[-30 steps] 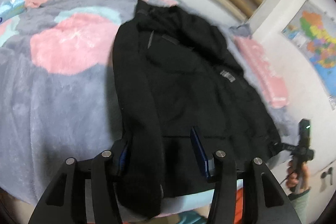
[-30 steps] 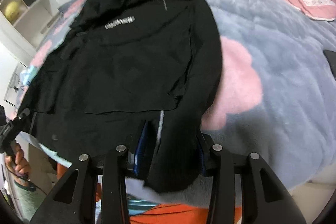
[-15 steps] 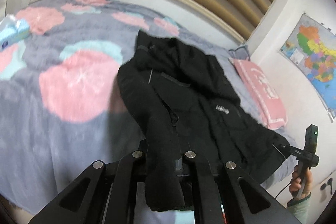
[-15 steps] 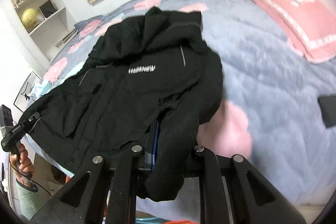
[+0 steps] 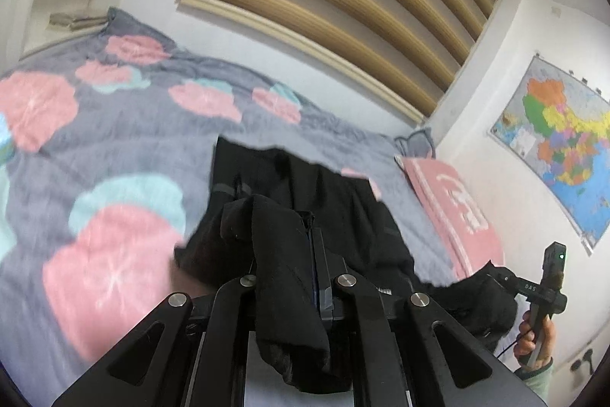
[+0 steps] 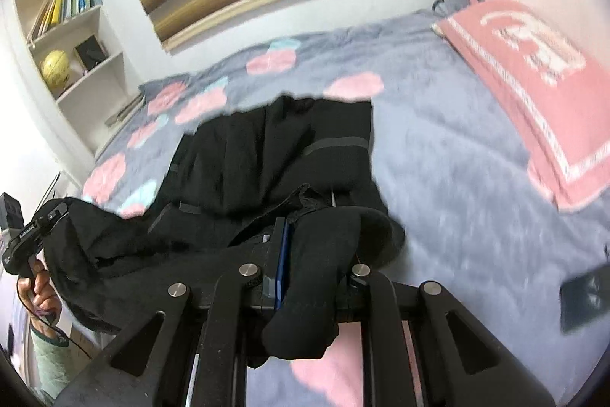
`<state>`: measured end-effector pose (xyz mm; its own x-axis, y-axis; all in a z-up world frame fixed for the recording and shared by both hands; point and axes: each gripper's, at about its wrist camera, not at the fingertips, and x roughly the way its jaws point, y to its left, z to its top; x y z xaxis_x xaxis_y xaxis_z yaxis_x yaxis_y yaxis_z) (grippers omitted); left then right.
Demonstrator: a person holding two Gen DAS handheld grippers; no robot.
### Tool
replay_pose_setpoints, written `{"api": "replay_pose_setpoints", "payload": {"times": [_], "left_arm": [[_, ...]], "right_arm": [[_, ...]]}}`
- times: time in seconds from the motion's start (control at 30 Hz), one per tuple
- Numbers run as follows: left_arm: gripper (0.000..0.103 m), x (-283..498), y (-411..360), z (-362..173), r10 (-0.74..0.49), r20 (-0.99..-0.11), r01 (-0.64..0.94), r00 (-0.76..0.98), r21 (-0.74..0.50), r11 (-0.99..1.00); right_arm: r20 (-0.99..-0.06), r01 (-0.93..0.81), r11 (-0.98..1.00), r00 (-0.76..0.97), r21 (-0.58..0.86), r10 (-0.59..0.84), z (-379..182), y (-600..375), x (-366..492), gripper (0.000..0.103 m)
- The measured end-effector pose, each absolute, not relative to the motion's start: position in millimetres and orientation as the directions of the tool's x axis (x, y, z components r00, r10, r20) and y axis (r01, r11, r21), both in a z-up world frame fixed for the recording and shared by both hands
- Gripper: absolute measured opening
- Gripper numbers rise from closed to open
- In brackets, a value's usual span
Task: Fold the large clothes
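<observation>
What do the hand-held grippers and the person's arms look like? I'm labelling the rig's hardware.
Both the left hand-held gripper and right hand-held gripper are matte black, with angular linkage bars, silver round pivot pins and blue finger pads. Seen from the other side, each has a black pistol grip trailing a thin black cable; one shows a green light. The sleeves are pale green.
</observation>
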<state>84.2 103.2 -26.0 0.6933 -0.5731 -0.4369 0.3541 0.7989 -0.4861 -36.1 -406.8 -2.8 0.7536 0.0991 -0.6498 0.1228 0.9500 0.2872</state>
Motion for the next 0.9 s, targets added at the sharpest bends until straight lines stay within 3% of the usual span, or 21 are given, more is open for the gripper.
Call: {"api": "replay_pose_setpoints", "payload": {"times": [0.4, 0.5, 0.63, 0.9], "left_arm": [[0.014, 223.0, 56.1, -8.4, -0.499, -0.445, 0.275, 0.744, -0.477, 0.835], [0.014, 262.6, 40.9, -20.7, -0.470, -0.470, 0.239, 0.747, -0.471, 0.849], [0.015, 305.6, 14.3, -46.6, -0.369, -0.528, 0.206, 0.765, -0.342, 0.917], [0.017, 366.2, -5.0, -115.1, -0.324, -0.636, 0.132, 0.700, -0.331, 0.934]], "right_arm": [[-0.604, 0.178, 0.915, 0.793, 0.363, 0.086, 18.0, -456.1, 114.8, 0.019], [-0.625, 0.217, 0.907, 0.778, 0.361, 0.063, 4.2, -467.0, 157.6, 0.019], [-0.682, 0.304, 0.916, 0.729, 0.263, -0.046, -27.9, -472.9, 209.9, 0.019], [-0.770, 0.330, 0.921, 0.636, 0.207, -0.055, -103.5, -473.8, 266.5, 0.019]]}}
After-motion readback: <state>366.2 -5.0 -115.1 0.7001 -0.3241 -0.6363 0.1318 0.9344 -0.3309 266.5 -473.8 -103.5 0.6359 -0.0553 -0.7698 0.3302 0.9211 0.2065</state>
